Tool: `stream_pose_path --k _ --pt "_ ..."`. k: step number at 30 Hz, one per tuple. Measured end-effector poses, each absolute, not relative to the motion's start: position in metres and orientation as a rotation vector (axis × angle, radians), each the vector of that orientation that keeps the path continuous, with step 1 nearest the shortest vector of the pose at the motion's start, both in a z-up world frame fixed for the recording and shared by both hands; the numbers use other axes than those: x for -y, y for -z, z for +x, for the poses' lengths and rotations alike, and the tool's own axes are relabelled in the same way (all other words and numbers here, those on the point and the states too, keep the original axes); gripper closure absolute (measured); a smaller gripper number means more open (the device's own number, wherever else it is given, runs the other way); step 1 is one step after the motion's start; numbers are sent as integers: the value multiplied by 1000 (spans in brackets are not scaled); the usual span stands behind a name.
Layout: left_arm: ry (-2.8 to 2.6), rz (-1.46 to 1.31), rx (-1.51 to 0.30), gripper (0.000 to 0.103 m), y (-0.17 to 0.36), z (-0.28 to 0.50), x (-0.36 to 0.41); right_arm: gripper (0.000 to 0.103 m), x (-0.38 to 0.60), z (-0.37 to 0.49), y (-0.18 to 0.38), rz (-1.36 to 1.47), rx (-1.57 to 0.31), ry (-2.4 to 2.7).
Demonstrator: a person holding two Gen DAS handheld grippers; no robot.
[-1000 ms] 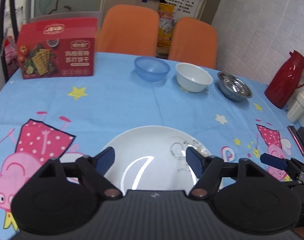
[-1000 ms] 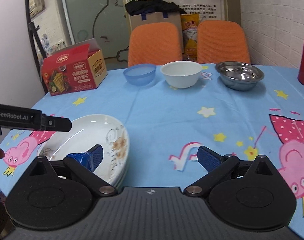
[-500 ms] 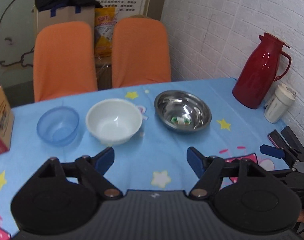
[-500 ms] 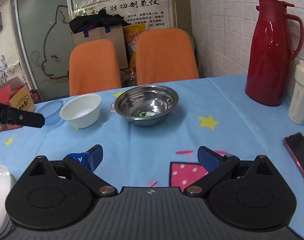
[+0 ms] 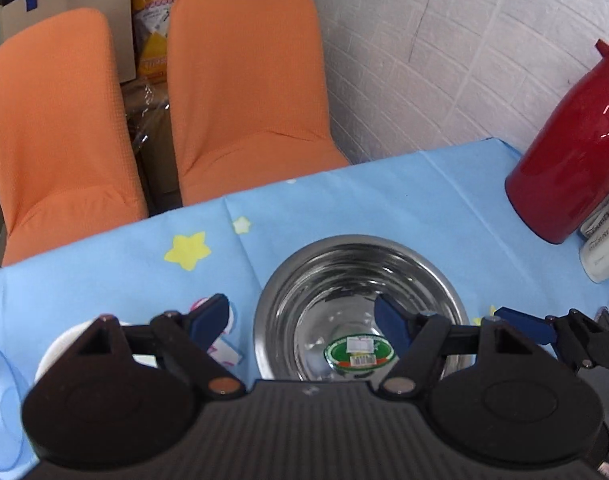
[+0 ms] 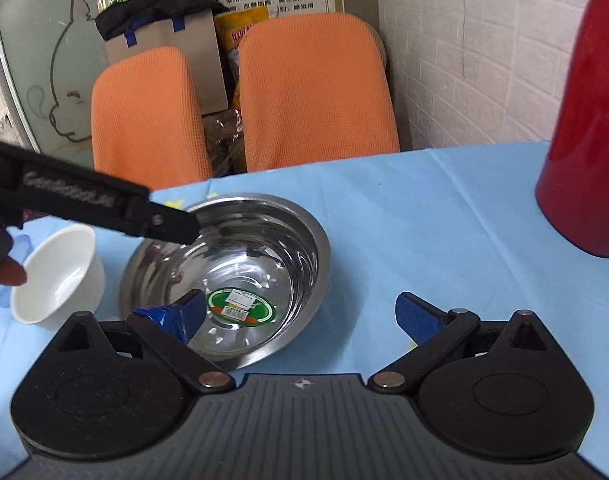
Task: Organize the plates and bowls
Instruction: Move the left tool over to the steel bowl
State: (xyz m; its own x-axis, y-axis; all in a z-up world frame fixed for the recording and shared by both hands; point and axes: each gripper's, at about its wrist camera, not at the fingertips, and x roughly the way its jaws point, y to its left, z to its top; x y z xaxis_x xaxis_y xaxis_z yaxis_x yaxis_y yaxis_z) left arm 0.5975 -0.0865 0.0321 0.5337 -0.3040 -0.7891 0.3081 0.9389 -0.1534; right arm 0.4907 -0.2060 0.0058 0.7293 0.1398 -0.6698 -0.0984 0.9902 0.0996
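The steel bowl [image 5: 360, 308] sits upright on the blue tabletop [image 5: 384, 200], just right of the white bowl [image 6: 56, 276]. Both grippers are wide and empty. The left gripper [image 5: 302, 318] straddles the bowl's left rim, the right gripper [image 6: 300, 314] its right rim; the left looks marginally closer.

Both grippers have swung from the plates to the steel bowl [image 5: 358, 304]. The left gripper [image 5: 302, 320], jaws apart, now straddles its left rim; the right gripper [image 6: 302, 312], also spread, straddles its right rim.
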Motion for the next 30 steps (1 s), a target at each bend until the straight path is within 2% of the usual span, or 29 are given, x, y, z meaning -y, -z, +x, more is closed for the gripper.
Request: stream_pose_path --k 7,30 --pt "360 18 -990 30 -9 613 93 14 209 501 7 43 -767 -139" --pt "379 40 -997 34 8 612 105 14 191 496 13 2 -758 -181"
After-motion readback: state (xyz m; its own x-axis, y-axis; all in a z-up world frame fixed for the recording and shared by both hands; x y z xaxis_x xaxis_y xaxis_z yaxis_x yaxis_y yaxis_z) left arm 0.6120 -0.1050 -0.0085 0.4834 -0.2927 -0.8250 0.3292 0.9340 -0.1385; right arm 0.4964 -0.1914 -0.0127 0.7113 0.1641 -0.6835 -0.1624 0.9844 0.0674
